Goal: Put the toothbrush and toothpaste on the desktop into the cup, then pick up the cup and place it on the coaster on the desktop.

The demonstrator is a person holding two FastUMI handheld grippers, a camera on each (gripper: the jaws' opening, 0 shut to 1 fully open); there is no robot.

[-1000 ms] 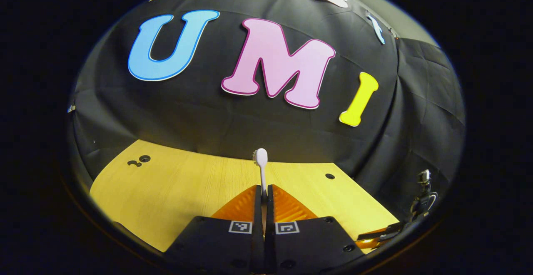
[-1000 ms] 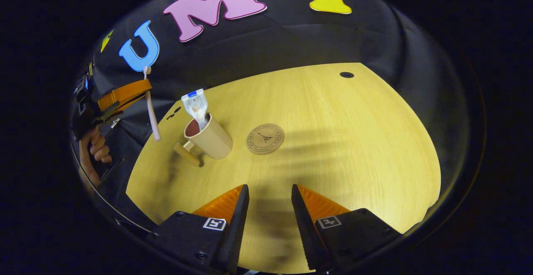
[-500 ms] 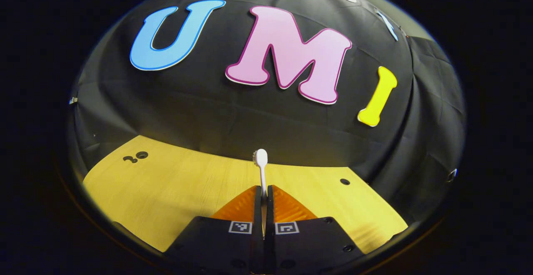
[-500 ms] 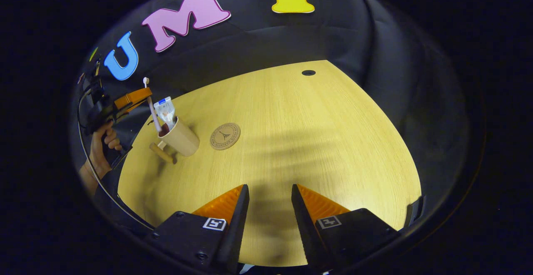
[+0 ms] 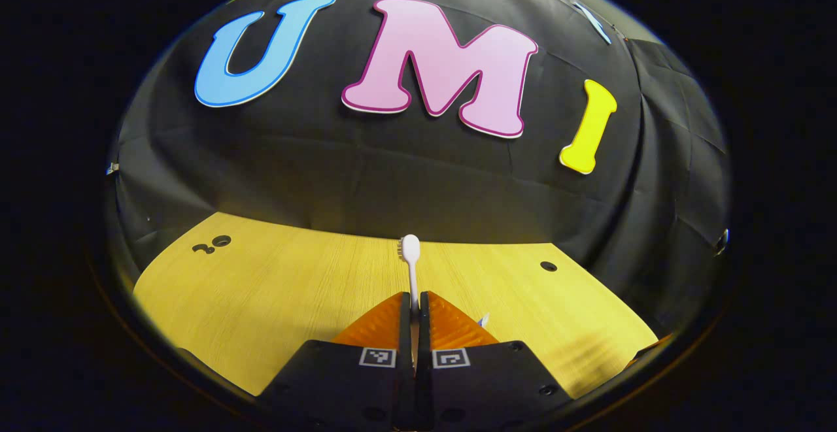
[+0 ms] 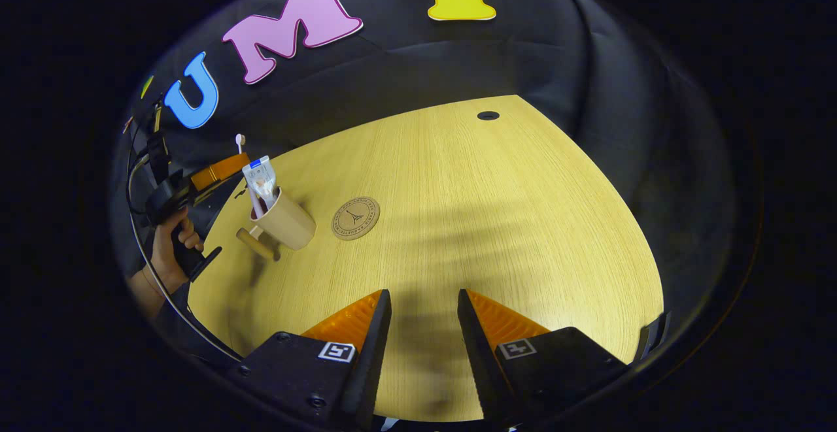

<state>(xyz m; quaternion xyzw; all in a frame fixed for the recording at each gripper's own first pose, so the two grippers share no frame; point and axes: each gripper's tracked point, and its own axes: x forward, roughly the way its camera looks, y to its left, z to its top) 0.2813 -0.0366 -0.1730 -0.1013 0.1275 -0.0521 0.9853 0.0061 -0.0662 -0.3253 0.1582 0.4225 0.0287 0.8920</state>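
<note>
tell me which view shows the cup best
The right gripper view: the cup stands whole on the table, left of the coaster, with the toothpaste inside and its handle showing. In the left gripper view its fingers and the toothbrush they clamp sit in front; I can't make out the cup.

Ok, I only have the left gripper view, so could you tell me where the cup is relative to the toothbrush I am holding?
Observer: In the right gripper view, the lower end of the toothbrush held by the left gripper appears to dip into the mouth of the cup.
Operator: Thank you. Is the toothpaste in there already?
Observer: Yes, the toothpaste stands upright in the cup, right beside the toothbrush handle.
Operator: And where is the coaster, please?
Observer: The coaster lies flat on the desktop next to the cup, apart from it, with nothing on it.
</note>
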